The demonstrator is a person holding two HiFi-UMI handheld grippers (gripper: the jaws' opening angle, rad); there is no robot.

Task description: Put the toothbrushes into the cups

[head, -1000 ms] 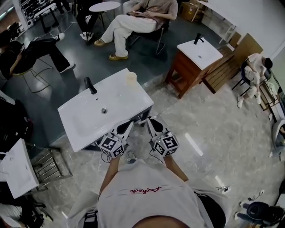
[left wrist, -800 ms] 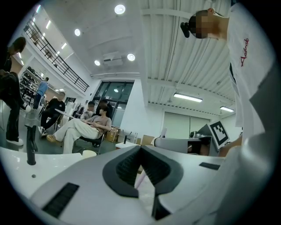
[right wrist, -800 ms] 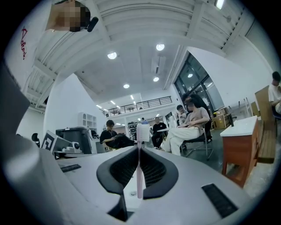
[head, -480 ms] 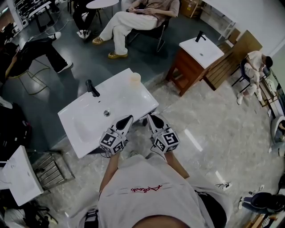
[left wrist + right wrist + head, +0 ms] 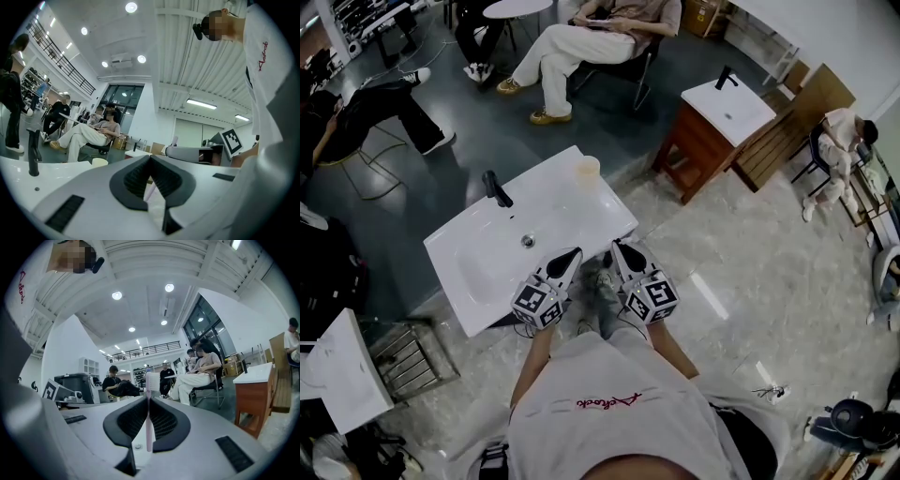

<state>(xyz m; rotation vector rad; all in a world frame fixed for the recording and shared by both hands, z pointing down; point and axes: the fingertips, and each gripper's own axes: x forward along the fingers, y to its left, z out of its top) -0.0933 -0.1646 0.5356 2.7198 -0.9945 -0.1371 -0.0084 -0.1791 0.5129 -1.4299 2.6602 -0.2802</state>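
Observation:
A white sink [image 5: 478, 267] with a black tap [image 5: 494, 187] stands in front of me. A pale cup [image 5: 586, 171] sits on its far right corner, also seen as a cup [image 5: 100, 162] in the left gripper view. My left gripper [image 5: 572, 255] reaches over the sink's front edge. Its jaws [image 5: 150, 157] are shut, with a pale toothbrush handle [image 5: 153, 190] between them. My right gripper [image 5: 619, 249] is level beside it, just right of the sink's corner, shut on a pink toothbrush [image 5: 149, 427]. The brush head [image 5: 151, 380] stands upright above the jaws.
A second sink on a wooden cabinet [image 5: 712, 131] stands to the right and further off. Several people sit on chairs [image 5: 581, 47] beyond the sink. A metal rack [image 5: 408, 356] and another white basin [image 5: 337, 361] are at the left.
Both grippers have moved forward together, from short of the sink to its front edge. Their grips look the same.

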